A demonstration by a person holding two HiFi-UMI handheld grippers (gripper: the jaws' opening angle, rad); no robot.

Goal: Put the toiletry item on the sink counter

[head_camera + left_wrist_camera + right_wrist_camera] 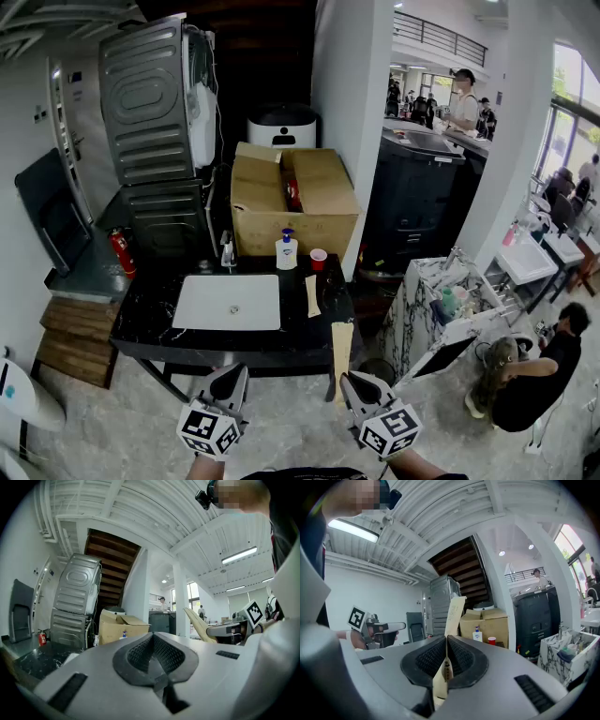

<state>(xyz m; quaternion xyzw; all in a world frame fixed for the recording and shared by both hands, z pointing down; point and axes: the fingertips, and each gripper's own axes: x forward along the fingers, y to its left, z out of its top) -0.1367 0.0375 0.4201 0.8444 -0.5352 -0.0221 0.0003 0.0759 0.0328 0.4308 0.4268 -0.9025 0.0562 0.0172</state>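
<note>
Two jaws of the grey left gripper point(152, 637) are pressed together with nothing between them. Beside it, the grey right gripper point(446, 641) is clamped on a flat tan toiletry packet point(342, 349), held upright in the air before the near edge of the black marble sink counter point(141, 326). On the counter lie a white rectangular basin point(230, 302) and a second tan packet point(312, 295). Farther back stand a white pump bottle point(286, 251), a red cup point(319, 259) and a brown cardboard box point(300, 202).

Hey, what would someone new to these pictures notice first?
Probably the right gripper, shut on a slim beige packet that sticks up before the black marble counter. Next, the white sink set in that counter, and the big cardboard box behind it with a pump bottle and a red cup in front.
</note>
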